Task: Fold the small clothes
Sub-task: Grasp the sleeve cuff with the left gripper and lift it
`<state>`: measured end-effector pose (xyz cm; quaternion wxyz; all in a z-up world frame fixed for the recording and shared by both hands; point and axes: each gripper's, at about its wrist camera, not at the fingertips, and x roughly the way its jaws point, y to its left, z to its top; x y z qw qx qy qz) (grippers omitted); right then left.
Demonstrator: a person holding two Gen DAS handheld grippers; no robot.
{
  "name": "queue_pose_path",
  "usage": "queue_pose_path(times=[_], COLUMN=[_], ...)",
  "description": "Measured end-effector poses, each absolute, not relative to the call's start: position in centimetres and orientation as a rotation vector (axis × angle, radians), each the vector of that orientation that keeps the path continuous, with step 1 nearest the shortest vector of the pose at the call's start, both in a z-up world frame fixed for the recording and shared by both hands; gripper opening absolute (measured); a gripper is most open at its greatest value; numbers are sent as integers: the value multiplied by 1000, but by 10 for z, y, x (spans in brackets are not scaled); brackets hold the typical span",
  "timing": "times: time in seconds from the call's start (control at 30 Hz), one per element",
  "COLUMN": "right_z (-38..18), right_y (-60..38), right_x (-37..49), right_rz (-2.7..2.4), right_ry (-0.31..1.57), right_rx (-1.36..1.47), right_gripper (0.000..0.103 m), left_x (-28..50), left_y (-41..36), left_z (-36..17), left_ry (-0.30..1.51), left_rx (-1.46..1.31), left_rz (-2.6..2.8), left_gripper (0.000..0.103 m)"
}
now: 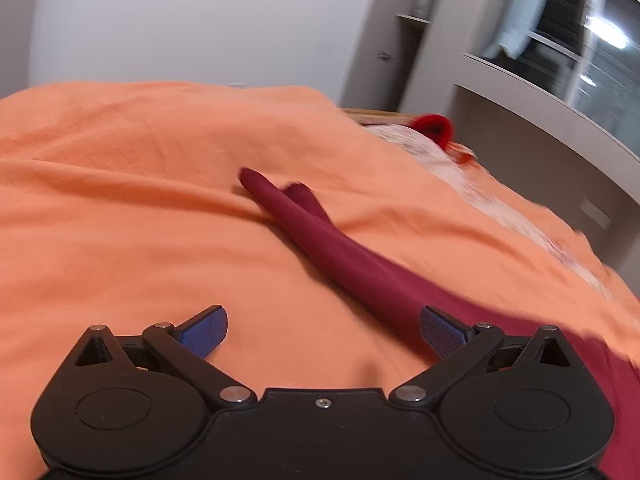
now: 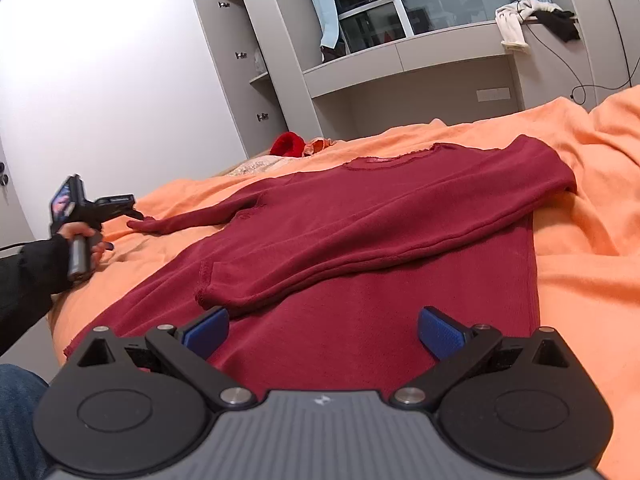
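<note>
We see the right gripper (image 2: pixel 323 332) spread wide with nothing between its blue pads (image 2: pixel 440 332), hovering over the lower body of the dark red sweater (image 2: pixel 360 248) flat on the orange bedspread (image 2: pixel 592 280); one sleeve (image 2: pixel 400 236) lies folded across just ahead. Our left gripper (image 1: pixel 323 334) is wide and empty too, the other sleeve (image 1: pixel 320 240) stretching out ahead, slightly right.
</note>
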<state>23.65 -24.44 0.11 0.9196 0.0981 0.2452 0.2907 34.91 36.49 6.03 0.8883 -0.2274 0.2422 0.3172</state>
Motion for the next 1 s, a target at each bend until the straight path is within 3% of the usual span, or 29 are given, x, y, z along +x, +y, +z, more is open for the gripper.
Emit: queue_pose_path(times=[0.13, 0.27, 0.33, 0.37, 0.4, 0.43, 0.73, 1.0], right_z=[-2, -5, -5, -5, -5, -5, -3, -1], right_y=[-239, -235, -234, -234, -234, -234, -231, -228], right_x=[235, 236, 236, 236, 236, 236, 236, 233], right_rz=[602, 608, 610, 611, 611, 611, 607, 604], right_ry=[513, 517, 518, 518, 518, 518, 519, 514], right_rx=[179, 166, 170, 173, 174, 174, 159, 128], right_gripper=[103, 103, 103, 103, 103, 103, 103, 103], left_x=[367, 377, 385, 389, 393, 397, 379, 360], left_y=[390, 391, 392, 393, 393, 391, 333, 273], left_z=[52, 50, 52, 52, 53, 54, 126, 214], left_ry=[489, 420, 406, 410, 422, 435, 283, 409], left_rx=[-567, -565, -555, -554, -547, -533, -285, -188], left_rz=[776, 793, 782, 775, 765, 763, 754, 711], left_gripper=[97, 78, 58, 32, 13, 8, 4, 4])
